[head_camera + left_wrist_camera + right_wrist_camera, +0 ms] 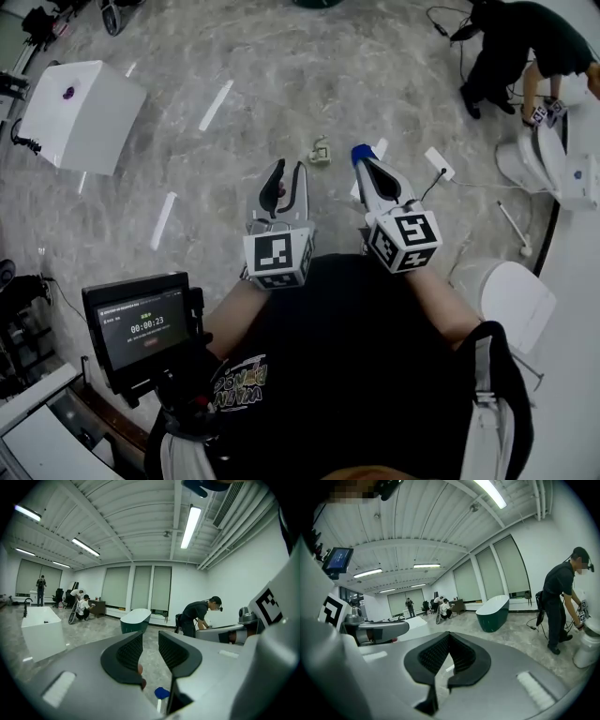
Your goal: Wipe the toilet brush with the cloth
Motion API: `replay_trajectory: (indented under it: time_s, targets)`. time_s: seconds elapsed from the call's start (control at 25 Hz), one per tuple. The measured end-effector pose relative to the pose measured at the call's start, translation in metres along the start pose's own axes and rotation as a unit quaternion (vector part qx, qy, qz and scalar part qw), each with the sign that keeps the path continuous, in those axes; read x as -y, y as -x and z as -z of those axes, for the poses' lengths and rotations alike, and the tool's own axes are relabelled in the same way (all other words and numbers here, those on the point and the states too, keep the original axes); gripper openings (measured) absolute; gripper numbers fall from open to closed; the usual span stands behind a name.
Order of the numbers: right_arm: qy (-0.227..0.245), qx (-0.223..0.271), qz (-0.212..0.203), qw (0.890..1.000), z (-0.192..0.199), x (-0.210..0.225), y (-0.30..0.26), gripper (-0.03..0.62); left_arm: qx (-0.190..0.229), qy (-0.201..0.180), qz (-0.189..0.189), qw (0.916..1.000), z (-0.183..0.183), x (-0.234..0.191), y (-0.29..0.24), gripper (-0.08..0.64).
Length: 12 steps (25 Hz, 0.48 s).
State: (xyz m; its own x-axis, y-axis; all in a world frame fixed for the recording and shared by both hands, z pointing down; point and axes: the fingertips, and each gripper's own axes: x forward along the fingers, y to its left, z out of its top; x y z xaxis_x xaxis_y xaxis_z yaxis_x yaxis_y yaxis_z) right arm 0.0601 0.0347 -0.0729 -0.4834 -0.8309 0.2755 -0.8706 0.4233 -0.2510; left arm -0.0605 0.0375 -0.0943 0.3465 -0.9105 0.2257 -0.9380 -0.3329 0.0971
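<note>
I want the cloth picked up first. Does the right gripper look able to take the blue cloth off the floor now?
Probably not yet: the right gripper is shut, though bare floor leaves the way to the blue cloth free.

I observe a small blue cloth (359,154) lying bunched on the grey marble floor (234,56). A thin white rod with a knobbed end, apparently the toilet brush (513,227), lies flat on the same floor, well apart from the cloth.

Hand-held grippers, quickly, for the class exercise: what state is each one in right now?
Left hand-held gripper: open, nothing between its jaws.
Right hand-held gripper: closed, holding nothing.
</note>
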Motion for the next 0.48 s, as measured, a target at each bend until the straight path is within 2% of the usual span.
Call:
replay_trajectory:
  time_s: [0.16, 0.48]
  targets:
    - [0.003, 0.011, 0.001, 1.000, 0.005, -0.007, 0.033, 0.002, 0.012, -0.008, 0.000, 0.9999, -0.004, 0.021, 0.026, 0.107]
    - [-0.004, 0.019, 0.011, 1.000, 0.002, -0.005, 0.037, 0.002, 0.011, -0.011, 0.007, 0.9999, -0.007, 0.024, 0.027, 0.107]
